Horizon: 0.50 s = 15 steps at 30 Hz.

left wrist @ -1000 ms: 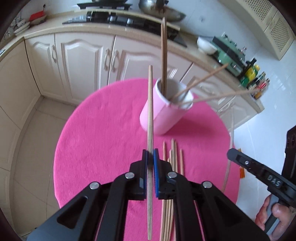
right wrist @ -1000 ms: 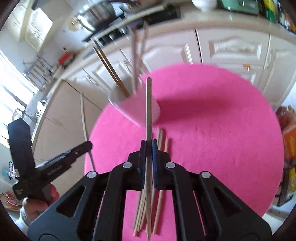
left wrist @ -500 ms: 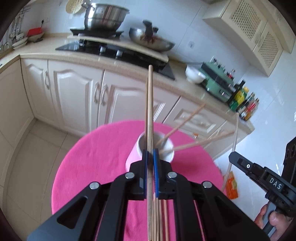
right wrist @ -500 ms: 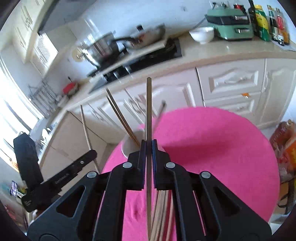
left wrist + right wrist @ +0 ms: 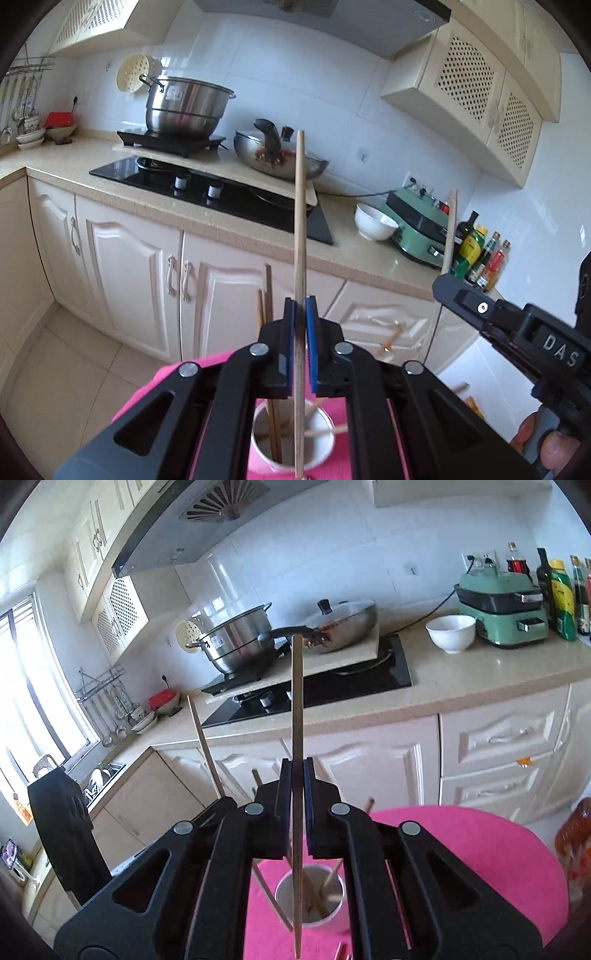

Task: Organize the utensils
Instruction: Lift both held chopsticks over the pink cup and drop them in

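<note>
— Chopstick (image 5: 300, 229) in the left view?
— The left gripper (image 5: 300, 332) is clamping it upright over the white cup (image 5: 325, 456) on the pink tablecloth (image 5: 147, 391).
— Right view?
— The right gripper (image 5: 296, 805) is pinching another chopstick (image 5: 296, 709) above that cup (image 5: 338, 923).

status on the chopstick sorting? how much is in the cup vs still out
Done: several chopsticks already stand in the white cup. In hand: the left gripper and the right gripper are each shut on one chopstick, held above the cup, not yet dropped in. Left: at least a couple of loose chopsticks lie on the pink tablecloth; the rest is hidden.
</note>
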Tool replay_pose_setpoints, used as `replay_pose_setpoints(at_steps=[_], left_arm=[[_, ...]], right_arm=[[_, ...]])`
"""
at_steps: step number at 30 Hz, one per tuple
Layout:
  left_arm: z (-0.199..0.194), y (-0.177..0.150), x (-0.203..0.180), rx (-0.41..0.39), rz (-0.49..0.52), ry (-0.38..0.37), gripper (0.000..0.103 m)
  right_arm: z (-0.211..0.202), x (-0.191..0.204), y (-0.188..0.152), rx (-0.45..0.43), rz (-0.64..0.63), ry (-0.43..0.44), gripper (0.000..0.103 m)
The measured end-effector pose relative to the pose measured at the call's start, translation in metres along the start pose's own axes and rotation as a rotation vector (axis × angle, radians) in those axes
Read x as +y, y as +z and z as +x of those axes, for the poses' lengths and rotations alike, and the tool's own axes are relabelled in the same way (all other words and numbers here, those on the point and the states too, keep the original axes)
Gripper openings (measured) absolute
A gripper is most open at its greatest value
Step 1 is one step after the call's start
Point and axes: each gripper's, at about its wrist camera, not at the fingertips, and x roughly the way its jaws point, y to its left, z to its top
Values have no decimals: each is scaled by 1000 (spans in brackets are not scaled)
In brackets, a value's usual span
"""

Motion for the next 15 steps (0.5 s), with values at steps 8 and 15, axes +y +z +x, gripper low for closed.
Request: replay_pose_setpoints(at_steps=[8,15], left_arm=[[22,-4,8,-42,-25,7,6],[23,-3,3,-65,-14,-24,6]], right_arm=[[22,-3,1,-50,-16,-17,7],[35,-3,-8,-39,-48,-20,7]])
